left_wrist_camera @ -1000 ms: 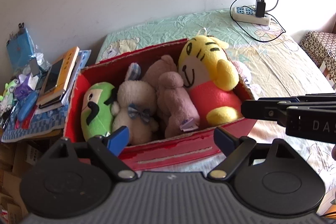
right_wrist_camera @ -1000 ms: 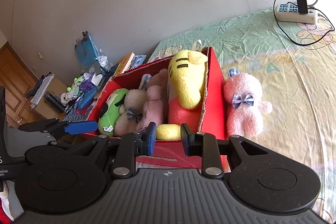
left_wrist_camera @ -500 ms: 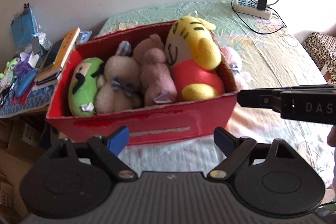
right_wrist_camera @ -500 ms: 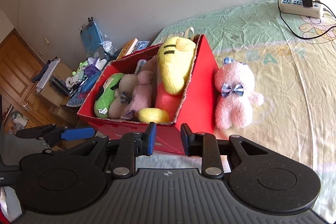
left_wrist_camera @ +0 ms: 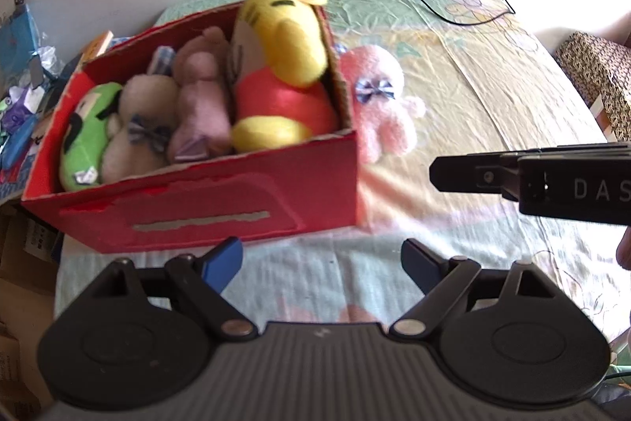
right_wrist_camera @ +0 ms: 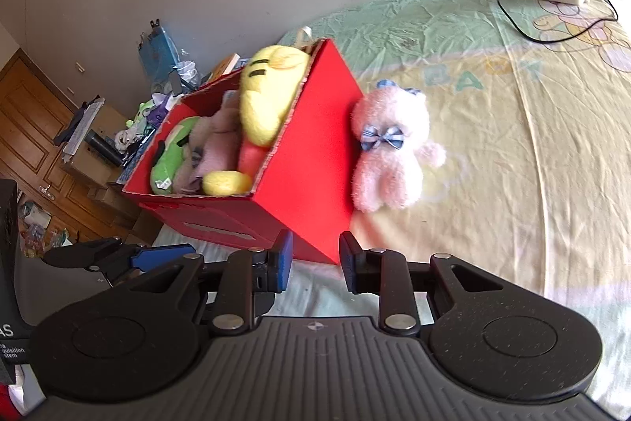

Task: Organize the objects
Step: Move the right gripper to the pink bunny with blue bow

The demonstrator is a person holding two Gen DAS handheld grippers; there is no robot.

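One fluffy pink plush bear with a blue checked bow (right_wrist_camera: 388, 148) is left outside the red cardboard box (right_wrist_camera: 315, 152); it lies on the pale yellow-green bedsheet (right_wrist_camera: 512, 152), pressed against the box's right-hand wall, head toward the upper part of the frame, feet toward the camera. In the right wrist view it sits up and slightly right of the right gripper (right_wrist_camera: 315, 261), whose jaws are clenched on nothing. The left gripper (left_wrist_camera: 321, 263), released and standing wide, faces the box front in its own view, with the bear off to its upper right. I'd judge the right hand nearer, though its jaws must open first.
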